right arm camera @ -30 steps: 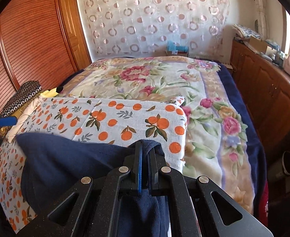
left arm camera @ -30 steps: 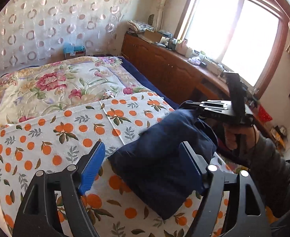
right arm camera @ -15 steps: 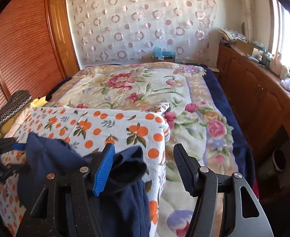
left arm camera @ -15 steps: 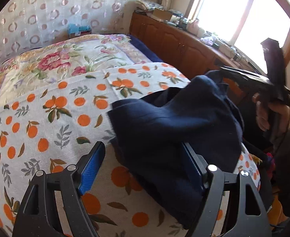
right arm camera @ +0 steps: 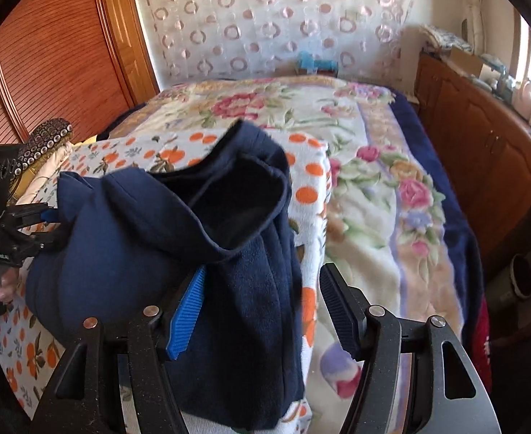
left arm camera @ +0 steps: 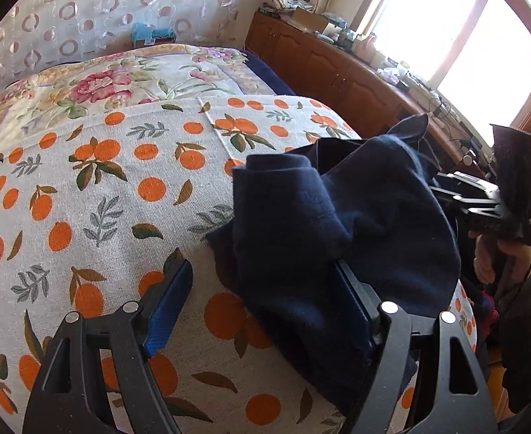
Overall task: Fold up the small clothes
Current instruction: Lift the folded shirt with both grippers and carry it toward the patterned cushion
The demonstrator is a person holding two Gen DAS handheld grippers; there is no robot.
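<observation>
Navy fabric of the small garment (left arm camera: 337, 224) lies bunched on the orange-print cloth (left arm camera: 95, 195), draped over the right finger of the left claw (left arm camera: 261, 303), whose fingers are spread. The right claw (right arm camera: 261, 307) is spread too, with the garment (right arm camera: 178, 238) over its left finger and hanging between both fingers.

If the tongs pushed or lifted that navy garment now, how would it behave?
The navy garment would probably flop: it lies in soft, drooping folds. It would likely bunch rather than slide on the orange-print cloth, which looks textured. Its thick knit suggests moderate weight.
</observation>
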